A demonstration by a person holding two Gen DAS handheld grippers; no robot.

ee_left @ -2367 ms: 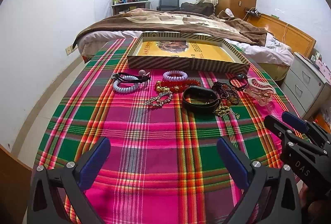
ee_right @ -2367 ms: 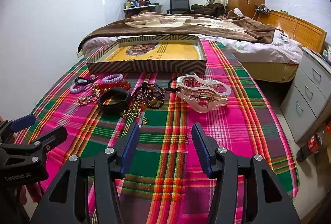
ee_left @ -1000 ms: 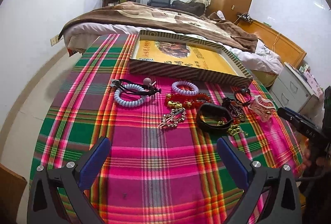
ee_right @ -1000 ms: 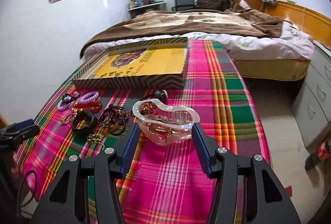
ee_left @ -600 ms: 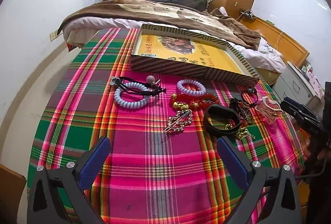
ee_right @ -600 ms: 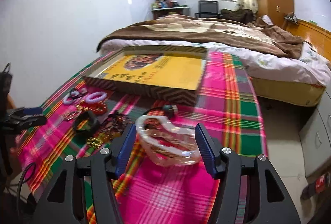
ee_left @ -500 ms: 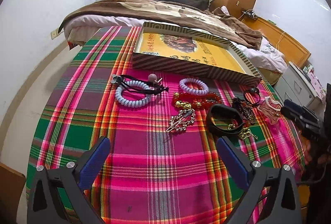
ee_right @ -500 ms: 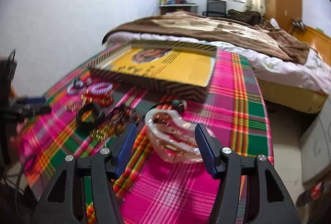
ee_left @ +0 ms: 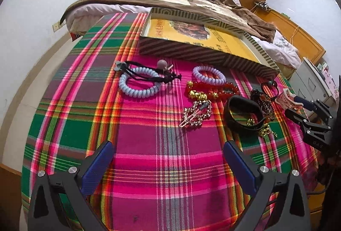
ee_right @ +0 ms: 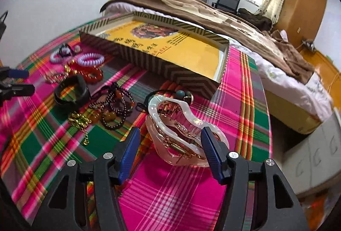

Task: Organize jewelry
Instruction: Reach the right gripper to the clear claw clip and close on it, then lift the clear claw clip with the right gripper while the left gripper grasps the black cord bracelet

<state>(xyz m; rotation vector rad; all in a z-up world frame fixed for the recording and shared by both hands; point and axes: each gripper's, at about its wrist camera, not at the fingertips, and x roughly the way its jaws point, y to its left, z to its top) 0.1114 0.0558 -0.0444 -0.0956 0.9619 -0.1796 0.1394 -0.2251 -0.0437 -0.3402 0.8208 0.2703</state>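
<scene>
Right gripper jaws apart around clear hair claw, contact unclear; left gripper jaws apart

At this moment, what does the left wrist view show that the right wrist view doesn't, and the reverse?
Left wrist only: the left claw, wide open over bare plaid tablecloth, and the whole blue spiral hair tie crossed by black elastic bands.

Right wrist only: the right claw, open, its fingers flanking the clear hair clip; contact is unclear.

Both: the striped box with its yellow interior, the red bead bracelet and the black bangle.
</scene>
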